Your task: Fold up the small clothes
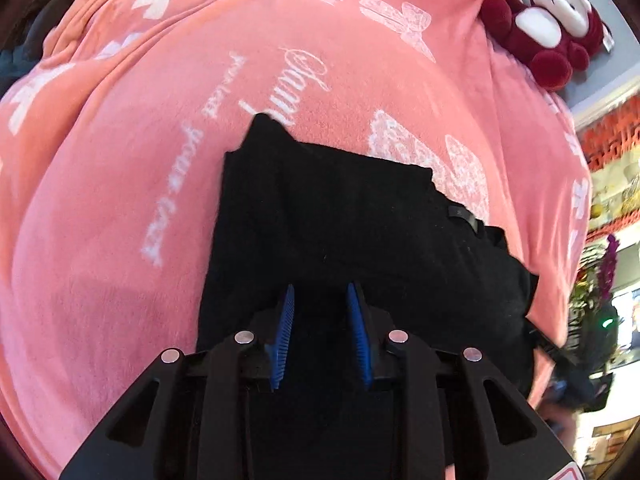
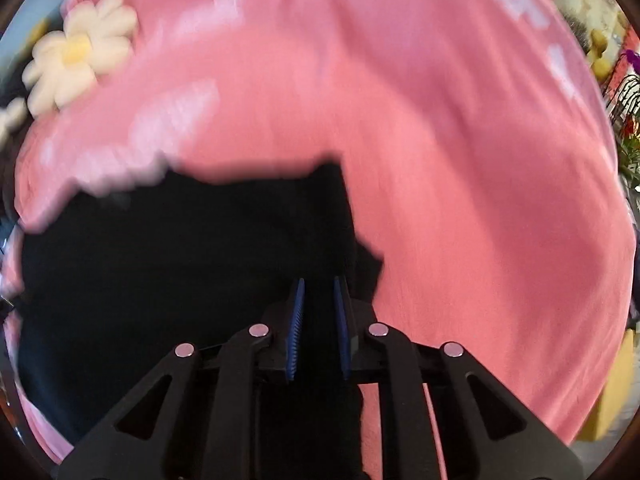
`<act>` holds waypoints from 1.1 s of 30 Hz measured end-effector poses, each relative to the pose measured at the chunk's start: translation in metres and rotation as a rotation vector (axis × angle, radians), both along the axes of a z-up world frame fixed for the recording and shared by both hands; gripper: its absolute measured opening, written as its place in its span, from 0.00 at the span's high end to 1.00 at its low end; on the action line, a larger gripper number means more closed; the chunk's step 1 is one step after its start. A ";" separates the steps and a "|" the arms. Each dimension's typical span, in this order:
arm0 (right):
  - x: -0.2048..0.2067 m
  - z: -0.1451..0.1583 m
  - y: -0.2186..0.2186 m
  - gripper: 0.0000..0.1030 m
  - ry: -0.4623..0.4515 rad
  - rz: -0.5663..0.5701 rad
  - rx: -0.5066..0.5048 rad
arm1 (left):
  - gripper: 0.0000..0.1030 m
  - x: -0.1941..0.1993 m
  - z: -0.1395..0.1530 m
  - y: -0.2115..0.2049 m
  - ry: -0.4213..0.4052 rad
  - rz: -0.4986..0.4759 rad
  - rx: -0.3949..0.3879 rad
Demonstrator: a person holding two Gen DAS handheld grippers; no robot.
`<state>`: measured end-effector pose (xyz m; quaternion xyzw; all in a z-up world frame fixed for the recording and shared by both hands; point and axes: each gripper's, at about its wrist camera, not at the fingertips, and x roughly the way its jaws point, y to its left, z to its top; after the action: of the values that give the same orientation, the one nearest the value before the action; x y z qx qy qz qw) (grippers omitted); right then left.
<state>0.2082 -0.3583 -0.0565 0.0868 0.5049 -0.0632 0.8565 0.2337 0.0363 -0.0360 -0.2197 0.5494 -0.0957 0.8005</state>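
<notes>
Black cloth on the pink blanket

The black cloth (image 1: 360, 232) lies flat on the pink blanket (image 1: 120, 184), its long side running left to right, one corner poking away from the camera. The left gripper (image 1: 321, 300) and right gripper (image 2: 319, 292) hang over it, fingers spread, pinching nothing

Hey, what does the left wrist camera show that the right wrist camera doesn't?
Only the left wrist view shows the red plush monkey at the blanket's far right edge, white lettering sharp enough to see, and a small tag on the garment.

Only the right wrist view shows the whole white daisy plush; it is blurred throughout.

Both show the black garment lying on the pink blanket, with the left gripper and right gripper over the dark fabric, blue pads parted.
</notes>
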 end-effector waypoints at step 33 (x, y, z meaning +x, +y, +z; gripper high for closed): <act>-0.122 0.044 0.013 0.82 -0.090 -0.036 0.048 | 0.32 -0.099 -0.027 0.035 0.111 0.089 0.018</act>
<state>0.0863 -0.3449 -0.0123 0.1189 0.4658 -0.0624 0.8746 0.1343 0.0714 -0.0628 -0.2418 0.5835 -0.0430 0.7741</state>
